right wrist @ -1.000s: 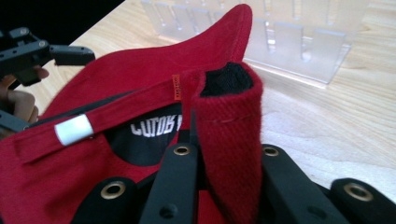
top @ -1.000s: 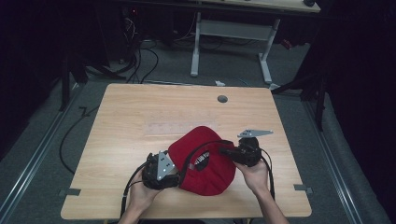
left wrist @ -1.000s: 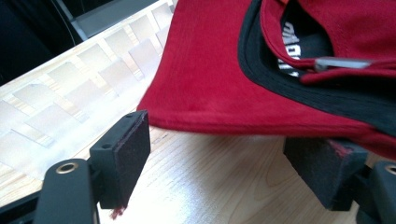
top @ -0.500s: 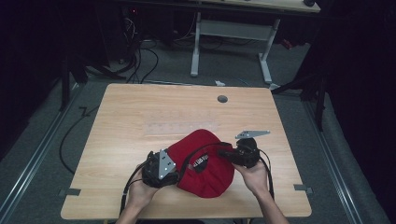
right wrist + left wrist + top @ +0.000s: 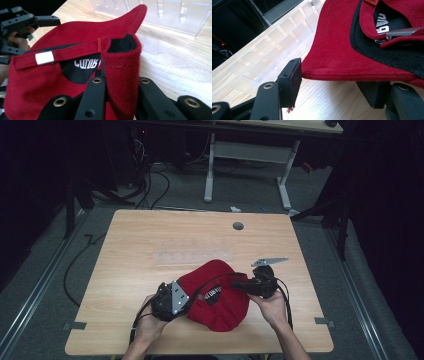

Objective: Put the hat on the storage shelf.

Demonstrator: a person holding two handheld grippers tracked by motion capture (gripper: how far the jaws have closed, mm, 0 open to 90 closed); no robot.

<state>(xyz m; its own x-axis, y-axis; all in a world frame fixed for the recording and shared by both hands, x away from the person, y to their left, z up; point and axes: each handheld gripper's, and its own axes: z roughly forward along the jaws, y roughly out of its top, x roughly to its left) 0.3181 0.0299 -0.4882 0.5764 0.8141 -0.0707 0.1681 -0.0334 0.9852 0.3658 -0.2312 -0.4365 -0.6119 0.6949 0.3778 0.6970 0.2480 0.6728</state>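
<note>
High view: fixed overhead, facing forward and down across the whole desk [image 5: 150, 245]. Both tool views sit low, very close. All share the red cap [image 5: 220, 295].

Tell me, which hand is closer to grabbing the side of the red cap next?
Left. The left gripper has the red cap edge between its closing jaws, not yet pinched. The right gripper already clamps the back.

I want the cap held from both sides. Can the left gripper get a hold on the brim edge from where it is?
Probably yes. The left gripper has been closing and already straddles the red cap's brim edge, with nothing between pad and fabric. The right gripper pinches the back, steadying it.
</note>
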